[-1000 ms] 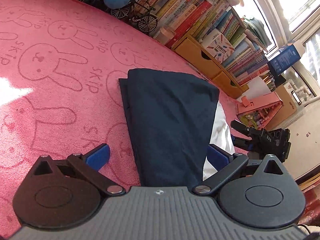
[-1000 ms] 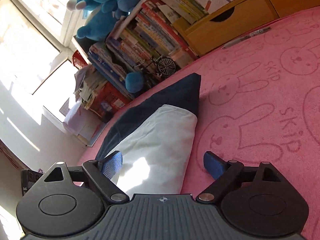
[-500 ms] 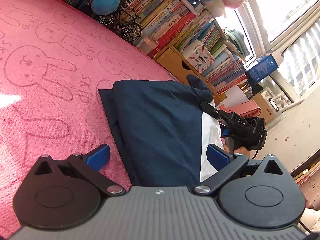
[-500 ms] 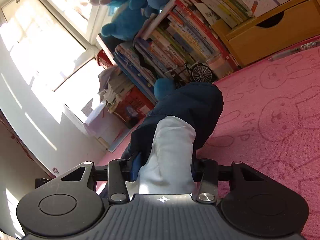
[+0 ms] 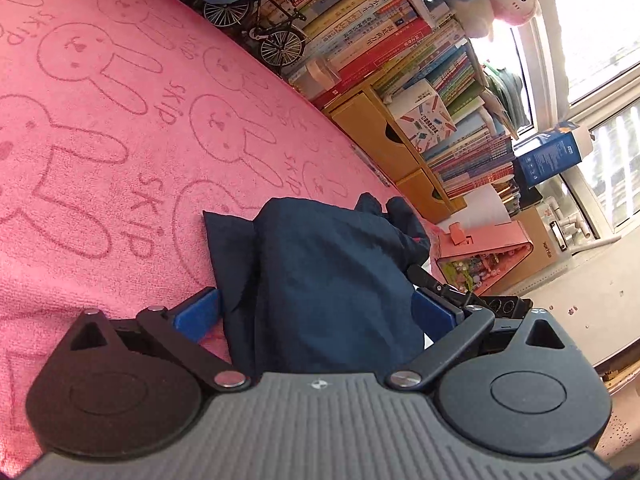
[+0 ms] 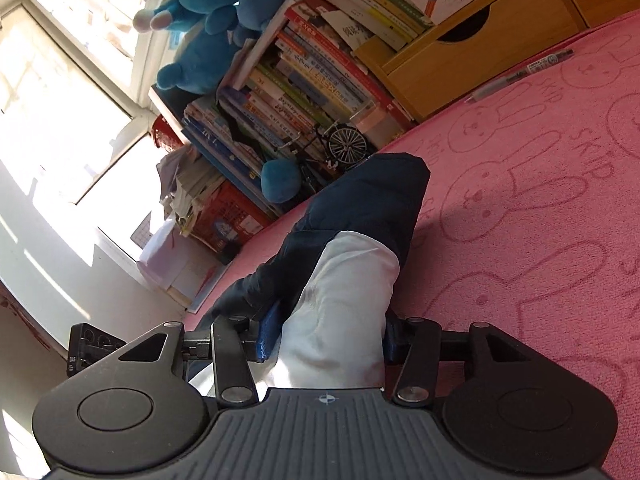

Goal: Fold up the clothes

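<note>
A navy garment (image 5: 328, 276) with a white lining or inner layer (image 6: 340, 320) lies bunched and partly folded on the pink rabbit-print cover (image 5: 120, 140), near its edge by the bookshelf (image 5: 400, 40). The left gripper (image 5: 316, 312) has its fingers spread wide, easing inward around the navy cloth without pressing it. The right gripper (image 6: 324, 336) pinches the white fold, its fingers loosening slightly.

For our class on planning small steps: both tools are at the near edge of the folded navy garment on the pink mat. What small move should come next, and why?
Probably close the left tool: its jaws straddle the navy garment without pinching it and are closing, while the right tool, jaws opening, has the white part between them. Both need hold before lifting.
</note>
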`<state>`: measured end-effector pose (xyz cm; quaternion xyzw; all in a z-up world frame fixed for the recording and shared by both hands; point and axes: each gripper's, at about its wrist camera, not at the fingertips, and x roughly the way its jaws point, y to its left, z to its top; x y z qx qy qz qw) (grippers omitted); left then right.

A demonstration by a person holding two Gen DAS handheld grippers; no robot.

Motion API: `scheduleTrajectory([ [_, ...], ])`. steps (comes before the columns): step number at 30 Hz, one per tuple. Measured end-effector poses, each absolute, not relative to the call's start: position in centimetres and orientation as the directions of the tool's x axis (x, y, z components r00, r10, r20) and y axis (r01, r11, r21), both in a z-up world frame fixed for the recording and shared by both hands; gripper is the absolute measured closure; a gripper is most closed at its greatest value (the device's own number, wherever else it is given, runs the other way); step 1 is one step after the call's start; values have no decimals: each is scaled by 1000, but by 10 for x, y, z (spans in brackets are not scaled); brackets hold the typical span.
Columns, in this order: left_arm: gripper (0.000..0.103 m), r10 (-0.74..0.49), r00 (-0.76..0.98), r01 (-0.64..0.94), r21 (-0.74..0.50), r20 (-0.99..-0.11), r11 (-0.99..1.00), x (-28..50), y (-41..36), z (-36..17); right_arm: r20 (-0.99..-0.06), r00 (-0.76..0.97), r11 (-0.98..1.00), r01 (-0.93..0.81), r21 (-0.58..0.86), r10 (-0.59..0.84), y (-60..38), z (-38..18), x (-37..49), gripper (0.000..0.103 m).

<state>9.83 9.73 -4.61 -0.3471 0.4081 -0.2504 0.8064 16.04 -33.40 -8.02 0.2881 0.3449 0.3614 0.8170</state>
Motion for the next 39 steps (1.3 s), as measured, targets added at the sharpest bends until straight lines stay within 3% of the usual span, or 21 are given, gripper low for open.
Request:
scheduleTrajectory([
  [2, 25, -673, 552, 99, -762, -493, 639, 101, 96, -49, -355, 498, 571, -395, 719, 791, -334, -81, 160, 52],
  [3, 44, -666, 557, 88, -761, -497, 642, 102, 95, -51, -354, 496, 570, -397, 719, 793, -334, -81, 160, 52],
  [5, 64, -650, 572, 54, -768, -500, 638, 99, 97, -56, -354, 489, 566, -404, 718, 797, -335, -80, 160, 51],
  [7, 75, -637, 591, 42, -770, -494, 636, 93, 99, -59, -354, 477, 561, -415, 716, 804, -335, -79, 160, 47],
  [9, 85, -619, 623, 59, -761, -478, 646, 81, 99, -54, -360, 453, 554, -433, 711, 816, -334, -75, 156, 30],
  [10, 86, -611, 639, 68, -757, -467, 650, 75, 98, -52, -368, 452, 561, -433, 706, 812, -332, -73, 153, 23],
  [11, 88, -607, 650, 70, -759, -458, 647, 71, 98, -50, -377, 452, 568, -432, 700, 808, -330, -71, 149, 7],
  [12, 90, -607, 652, 67, -762, -455, 644, 73, 98, -50, -386, 452, 576, -432, 694, 804, -327, -69, 146, 1],
  [13, 90, -607, 653, 64, -766, -453, 640, 74, 97, -50, -394, 453, 583, -431, 688, 800, -325, -68, 142, 3],
  [15, 93, -609, 650, 63, -767, -455, 639, 80, 95, -47, -411, 453, 598, -430, 677, 791, -320, -64, 135, 45],
  [16, 93, -604, 652, 74, -755, -458, 652, 85, 94, -41, -397, 473, 600, -432, 674, 786, -320, -61, 134, 49],
  [17, 94, -599, 655, 86, -742, -460, 664, 90, 93, -35, -381, 495, 602, -433, 671, 781, -320, -57, 133, 63],
  [18, 96, -593, 659, 98, -730, -463, 677, 95, 91, -28, -349, 509, 584, -433, 687, 787, -323, -53, 135, 70],
  [21, 97, -580, 687, 152, -693, -439, 705, 115, 92, -1, -300, 546, 582, -470, 664, 783, -321, -32, 150, 71],
  [26, 96, -521, 711, 172, -601, -472, 780, 170, 90, 18, -252, 605, 593, -468, 655, 755, -310, -11, 204, 71],
  [29, 94, -450, 698, 117, -531, -557, 839, 199, 88, -3, -332, 620, 658, -420, 626, 711, -296, -23, 236, 66],
  [31, 85, -381, 677, 70, -460, -630, 885, 207, 84, -22, -445, 639, 758, -372, 535, 628, -278, -38, 242, 49],
  [32, 74, -352, 665, 55, -427, -659, 903, 210, 82, -30, -498, 646, 804, -347, 483, 578, -269, -46, 245, 31],
  [33, 73, -326, 663, 32, -410, -673, 911, 206, 84, -37, -547, 652, 845, -322, 427, 525, -260, -54, 248, 27],
  [36, 72, -238, 693, 14, -317, -680, 948, 184, 94, -30, -513, 719, 883, -391, 259, 469, -257, -35, 211, 21],
  [39, 72, -133, 735, -6, -202, -665, 979, 159, 96, -14, -407, 810, 901, -426, 88, 422, -263, -14, 160, 19],
])
